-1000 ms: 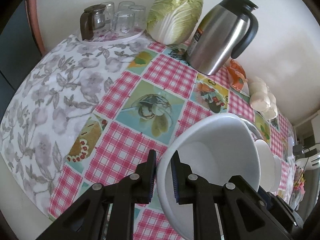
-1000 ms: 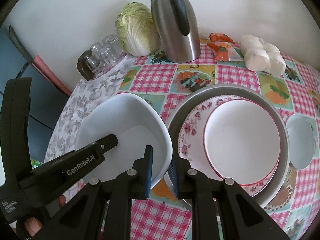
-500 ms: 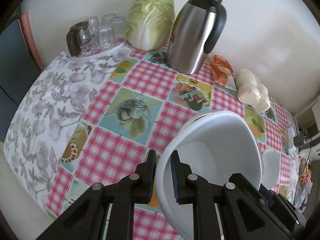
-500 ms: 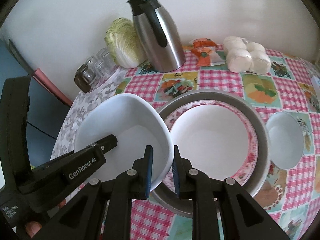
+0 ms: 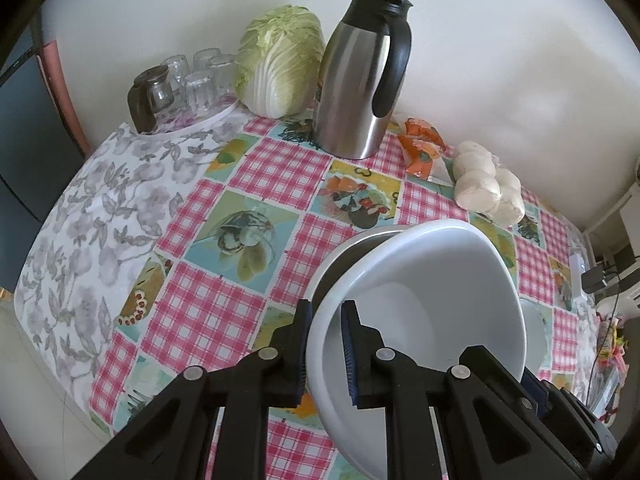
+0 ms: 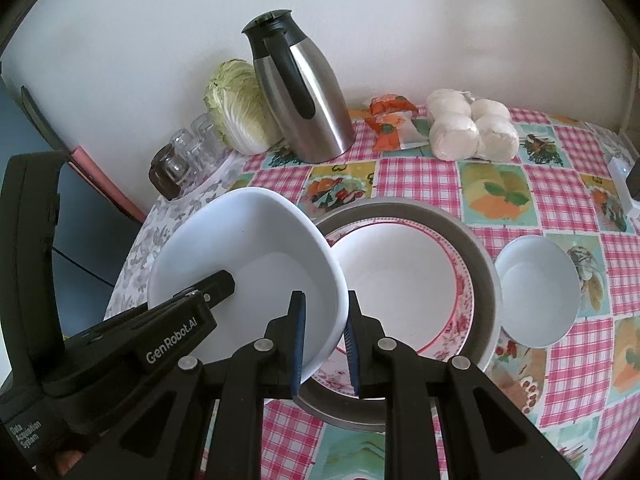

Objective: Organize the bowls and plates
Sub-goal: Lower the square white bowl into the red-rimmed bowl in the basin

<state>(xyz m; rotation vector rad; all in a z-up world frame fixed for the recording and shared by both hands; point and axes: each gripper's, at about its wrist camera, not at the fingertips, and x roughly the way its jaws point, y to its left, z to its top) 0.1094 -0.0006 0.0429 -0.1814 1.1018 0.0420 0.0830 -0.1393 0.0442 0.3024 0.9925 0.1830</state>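
Observation:
A large white bowl (image 5: 424, 304) (image 6: 256, 256) is held tilted in the air by both grippers. My left gripper (image 5: 325, 350) is shut on its near rim. My right gripper (image 6: 324, 344) is shut on its opposite rim. The bowl hangs over the left edge of a grey metal basin (image 6: 486, 264). In the basin lies a floral-rimmed plate (image 6: 462, 292) with a white red-rimmed bowl (image 6: 400, 276) on it. A small white bowl (image 6: 536, 292) stands on the table right of the basin.
A steel thermos jug (image 6: 308, 96), a cabbage (image 6: 240, 108), glasses on a tray (image 6: 188, 156), an orange packet (image 6: 390, 120) and a bag of white buns (image 6: 468, 128) stand along the wall. The checked tablecloth (image 5: 256, 208) covers the table.
Both grippers have carried the white bowl up and to the right, from beside the basin to over its left edge. The bowl is tilted more.

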